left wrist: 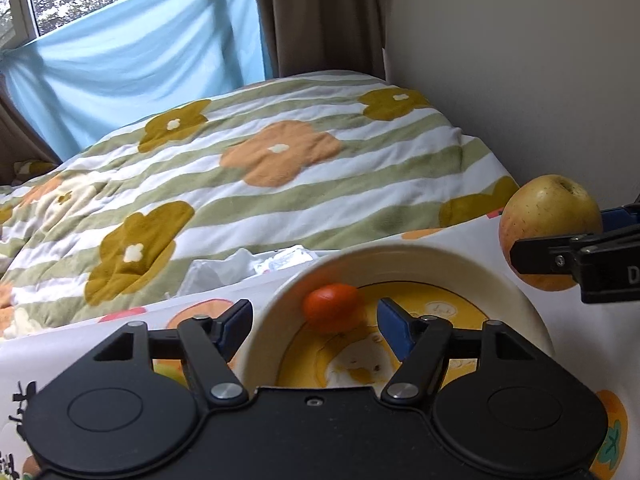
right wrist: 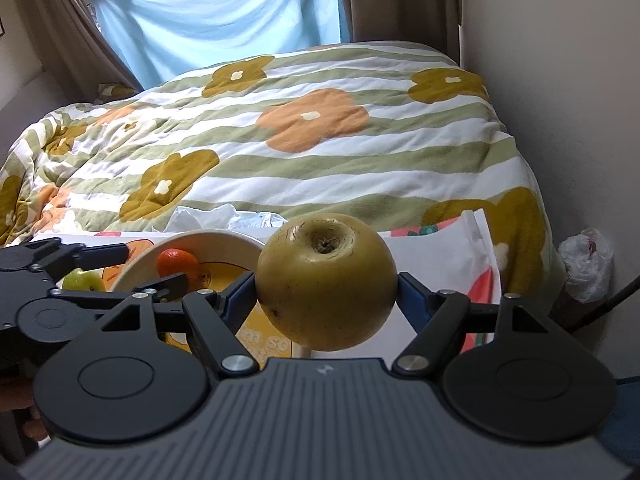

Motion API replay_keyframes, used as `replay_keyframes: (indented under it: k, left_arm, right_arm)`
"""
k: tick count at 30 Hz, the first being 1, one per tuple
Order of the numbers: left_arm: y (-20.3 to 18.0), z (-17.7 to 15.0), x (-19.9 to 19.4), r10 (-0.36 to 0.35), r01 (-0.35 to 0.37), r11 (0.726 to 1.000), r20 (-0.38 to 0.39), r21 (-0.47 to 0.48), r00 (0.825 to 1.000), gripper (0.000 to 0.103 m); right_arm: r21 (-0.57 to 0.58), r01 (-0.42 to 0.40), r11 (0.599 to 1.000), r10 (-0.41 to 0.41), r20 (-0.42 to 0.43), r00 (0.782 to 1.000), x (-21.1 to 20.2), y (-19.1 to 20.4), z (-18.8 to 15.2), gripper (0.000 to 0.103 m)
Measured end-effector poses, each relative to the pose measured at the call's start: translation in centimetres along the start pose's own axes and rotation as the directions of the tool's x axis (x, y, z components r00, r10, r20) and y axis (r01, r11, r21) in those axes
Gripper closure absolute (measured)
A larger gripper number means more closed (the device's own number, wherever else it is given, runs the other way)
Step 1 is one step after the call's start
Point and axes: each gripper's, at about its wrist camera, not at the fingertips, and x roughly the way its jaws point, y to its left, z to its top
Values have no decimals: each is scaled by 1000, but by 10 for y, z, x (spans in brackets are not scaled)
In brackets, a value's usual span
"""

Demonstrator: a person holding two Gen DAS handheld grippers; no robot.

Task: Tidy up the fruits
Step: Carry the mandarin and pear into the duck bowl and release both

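The yellow apple [right wrist: 326, 282] looks firm, smooth and fairly heavy, so its widest middle is the safest hold; the right gripper [right wrist: 326, 288] clamps it there, raised beside the bowl [left wrist: 516, 284]. The left gripper [left wrist: 314, 322] hangs empty, jaws spread, over the bowl's small orange [left wrist: 330, 306].

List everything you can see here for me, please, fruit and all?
Apple: one, yellow-green, held off the table in the right gripper.
Orange: one, orange, inside the bowl.
Small green fruit: one, green, on the tablecloth left of the bowl.
Bowl: one, cream with a yellow inside and a duck drawing, on the tablecloth.
Tablecloth: one, white with fruit prints, under the bowl.
Blanket: one, green and white stripes with flowers, on the bed behind.
Sheet: one, light blue, hung over the window.
Curtains: brown, beside the window.
Plastic bag: one, white, by the wall.
Left gripper: black, open over the bowl.
Right gripper: black, shut on the apple.
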Motion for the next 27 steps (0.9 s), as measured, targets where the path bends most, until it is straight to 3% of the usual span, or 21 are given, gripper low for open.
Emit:
replay_keyframes:
  k: [17,24,27]
  left_arm:
    - [47,-35,-42,102,-107,985,-43,-132,994,30]
    - [50,-41,-49,121,-127,980,-49,-155,991,29]
    - [49,-41,-54,131,-136,978,-42,-155,991,23]
  right_arm:
    - [-165,-103,981,100,-27,995,32,52,-11,13]
    - [-203,-101,974,97,-27,995,41,59,-13,12]
    - [-219,-79,973,78,-11,997,39,59,-15,11]
